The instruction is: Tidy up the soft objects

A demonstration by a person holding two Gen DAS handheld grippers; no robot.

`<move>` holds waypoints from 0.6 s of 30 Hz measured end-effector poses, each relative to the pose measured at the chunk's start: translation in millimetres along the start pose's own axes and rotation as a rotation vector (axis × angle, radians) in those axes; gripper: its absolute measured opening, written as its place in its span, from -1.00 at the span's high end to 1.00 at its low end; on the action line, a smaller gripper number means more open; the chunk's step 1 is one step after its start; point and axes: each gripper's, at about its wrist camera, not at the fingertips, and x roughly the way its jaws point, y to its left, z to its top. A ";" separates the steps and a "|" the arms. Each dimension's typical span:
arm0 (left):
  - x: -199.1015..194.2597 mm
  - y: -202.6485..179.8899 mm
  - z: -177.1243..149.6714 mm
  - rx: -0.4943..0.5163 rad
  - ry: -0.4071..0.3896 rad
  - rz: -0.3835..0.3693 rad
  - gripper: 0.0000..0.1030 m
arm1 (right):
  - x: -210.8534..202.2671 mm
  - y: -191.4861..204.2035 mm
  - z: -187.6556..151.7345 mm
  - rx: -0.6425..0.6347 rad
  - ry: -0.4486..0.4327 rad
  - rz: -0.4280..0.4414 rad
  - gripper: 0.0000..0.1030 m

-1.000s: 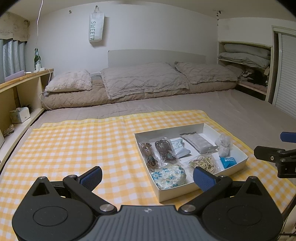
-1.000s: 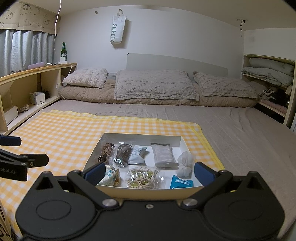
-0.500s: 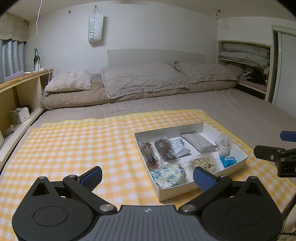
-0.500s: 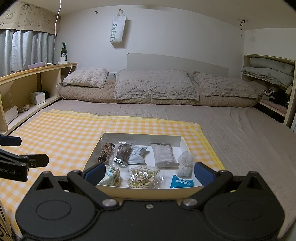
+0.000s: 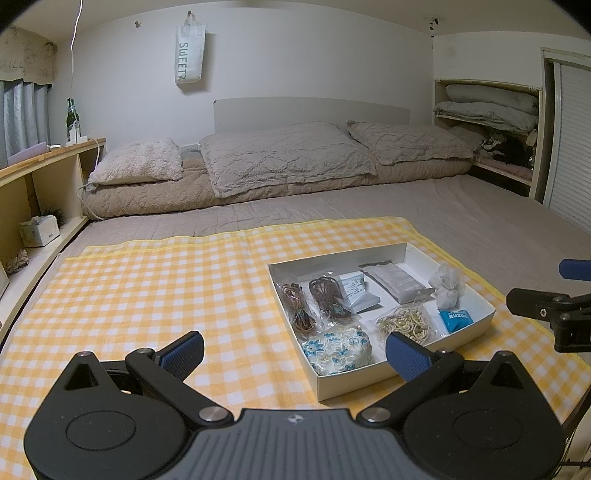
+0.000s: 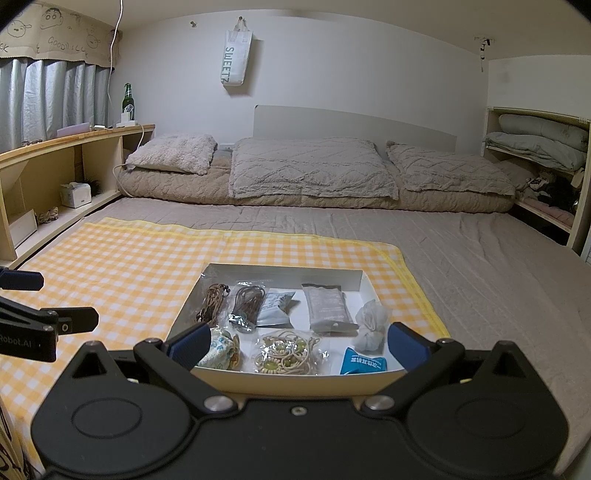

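A shallow white cardboard box [image 5: 408, 254] sits on a yellow-and-white checked cloth [image 5: 155, 295] spread over the grey quilted bed [image 5: 461, 214], at lower centre-right of the left wrist view and lower centre of the right. Inside lie soft, small things: a rounded floral fabric pouch [image 5: 338, 349], two clear crinkly bags of brown cord [image 5: 314, 301], a bag of pale beaded loops [image 6: 286, 354], a flat grey foil packet [image 6: 327, 306], a smaller grey sachet [image 6: 273, 308], a knotted white cloth bundle [image 6: 371, 326] and a blue printed packet [image 6: 364, 363]. The left tongs [image 5: 293, 350] stand wide apart, gripping nothing, their ribbed blue pads [image 5: 183, 352] hovering over the cloth with the box's near corner between them. The right tongs [image 6: 295, 341] are equally wide and hold nothing, framing the box's near edge. Only the right view shows the curtain valance with doodled faces [image 6: 55, 27] at upper left; only the left view shows a slatted door [image 5: 574, 147] at far right. Each view catches the other tool's black arm at its edge.
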 end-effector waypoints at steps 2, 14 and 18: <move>0.4 0.5 -0.3 0.002 0.000 0.000 -1.00 | 0.0 0.0 0.0 0.000 0.000 0.000 -1.00; 1.3 3.6 -0.3 0.005 0.004 -0.002 -1.00 | -0.1 -0.2 0.3 0.000 0.000 0.001 -1.00; 1.2 3.8 0.1 0.003 0.005 -0.003 -1.00 | -0.1 -0.4 0.4 0.001 0.001 0.000 -1.00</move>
